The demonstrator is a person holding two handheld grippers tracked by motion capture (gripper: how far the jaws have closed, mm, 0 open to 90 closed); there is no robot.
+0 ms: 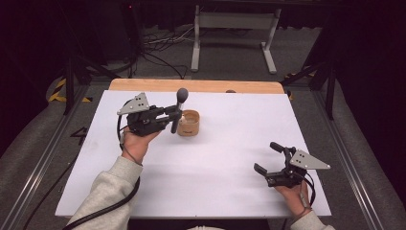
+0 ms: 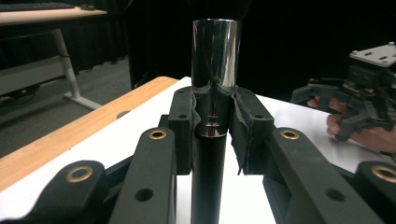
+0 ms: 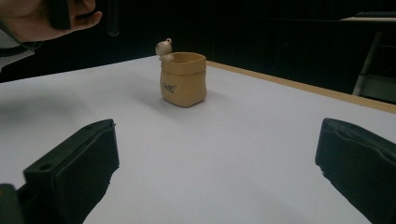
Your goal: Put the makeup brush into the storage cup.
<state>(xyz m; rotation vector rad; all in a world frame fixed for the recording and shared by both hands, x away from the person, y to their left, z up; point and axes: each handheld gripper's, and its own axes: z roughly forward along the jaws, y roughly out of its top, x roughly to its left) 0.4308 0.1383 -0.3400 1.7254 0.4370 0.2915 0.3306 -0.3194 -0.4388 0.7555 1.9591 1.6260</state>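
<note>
White table (image 1: 215, 158): left tongs (image 1: 175, 116) clamp brush (image 1: 179, 106) beside pot (image 1: 188, 122).

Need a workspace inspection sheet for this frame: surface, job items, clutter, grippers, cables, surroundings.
Surface: white sheet over a wooden table, wood edge bare at the far side.
Job's things: brush held upright, bristles up; tan pot with a small bear figure on its rim, standing beside the brush.
Clutter: nothing seen.
Grippers: left gripper shut on the brush handle; right gripper open, holding nothing, low over the near right of the sheet.
Cables: left gripper's cable trails off the near edge.
Surroundings: dark curtains, white frame legs, floor wires behind.
</note>
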